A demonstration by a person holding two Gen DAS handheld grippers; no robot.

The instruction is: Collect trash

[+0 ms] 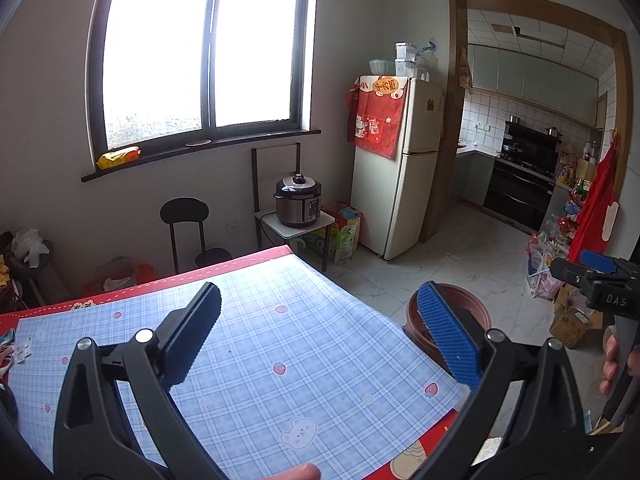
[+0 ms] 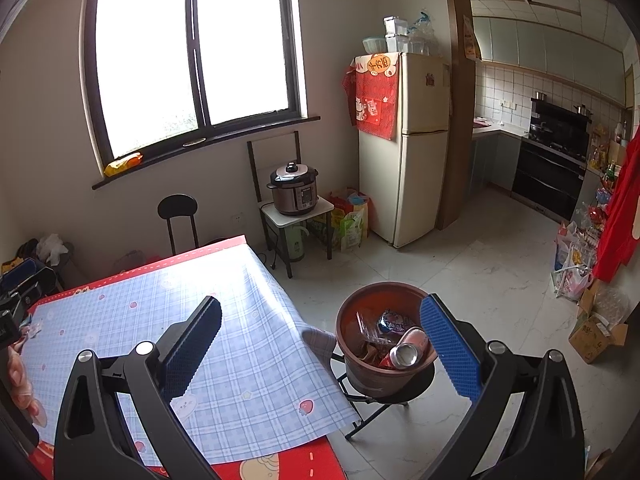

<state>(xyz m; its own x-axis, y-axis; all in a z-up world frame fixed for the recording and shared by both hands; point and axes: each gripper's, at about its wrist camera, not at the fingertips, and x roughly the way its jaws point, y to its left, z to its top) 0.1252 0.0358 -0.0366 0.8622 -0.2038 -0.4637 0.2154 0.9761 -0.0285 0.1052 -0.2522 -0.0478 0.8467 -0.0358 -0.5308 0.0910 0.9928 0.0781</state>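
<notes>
— Where did we have the grippers?

— Both were spread wide and empty. Our left gripper (image 1: 320, 334) hung above the checked tablecloth (image 1: 280, 344); our right gripper (image 2: 322, 344) hung over that cloth's edge nearest the brown bin (image 2: 360, 376).

— And the trash?

— Inside the bin, which stood on a black stand just beside the table: a crushed can (image 2: 406, 350) and wrappers (image 2: 394, 320) lay there.

bin (image 1: 472, 300) half hidden behind table (image 1: 280, 320), wrappers' (image 2: 394, 322) print unreadable
</notes>
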